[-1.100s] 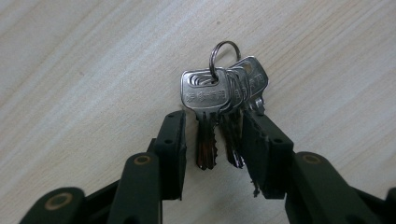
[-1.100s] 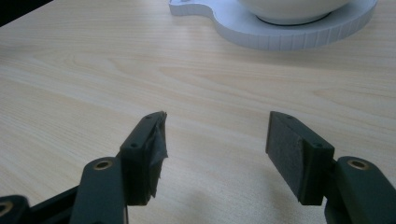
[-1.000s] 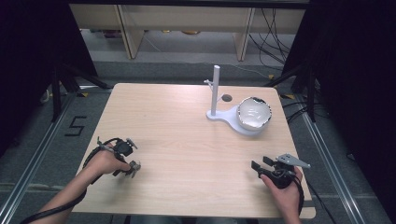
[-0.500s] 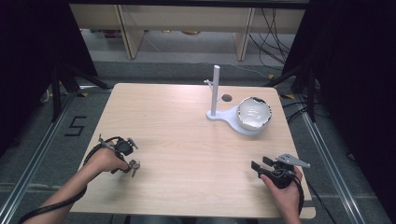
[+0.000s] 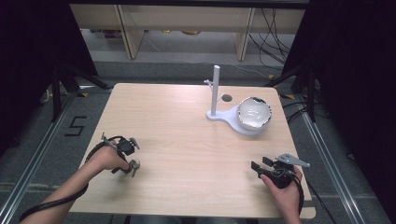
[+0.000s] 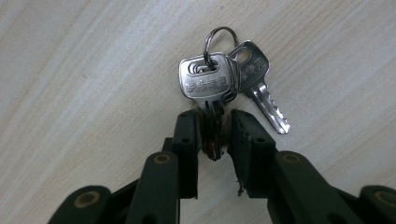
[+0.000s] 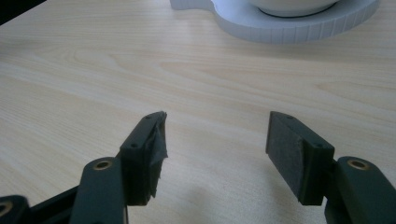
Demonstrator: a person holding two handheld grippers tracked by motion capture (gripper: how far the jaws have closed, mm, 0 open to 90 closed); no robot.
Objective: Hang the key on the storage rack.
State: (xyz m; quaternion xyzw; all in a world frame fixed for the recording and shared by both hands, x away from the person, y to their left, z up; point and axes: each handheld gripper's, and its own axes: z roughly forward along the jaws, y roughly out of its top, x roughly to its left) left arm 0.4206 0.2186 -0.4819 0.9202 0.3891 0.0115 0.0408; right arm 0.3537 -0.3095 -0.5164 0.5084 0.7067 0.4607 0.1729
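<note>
keys: your bunch of keys point(image 6: 219, 81) sits at the near-left part of the table point(image 5: 187, 126), low over the wood or resting on it – can't tell which. Several flat silver keys on one ring, with one splayed off to the side.

left claw: your left gripper point(image 6: 214, 126) is pinched down on the blades of the stacked keys, so the heads and the ring poke out past the tips. The jaws are nearly together, with just the metal between them. Looks like a solid bite to me.

right claw: your right gripper point(image 7: 217, 140) is wide apart and has nothing in it, hovering low over bare wood at the near-right corner.

step: I'd call this grab done, carry not started.

next move: my guess is the white stand point(image 5: 215, 93) at the far right – a post with a small peg near the top, and a white bowl point(image 5: 253, 113) sitting on its base. If the ring goes on that peg, you'll want to lift clean and keep the ring hanging free and facing the peg. The loose key may swing.
</note>
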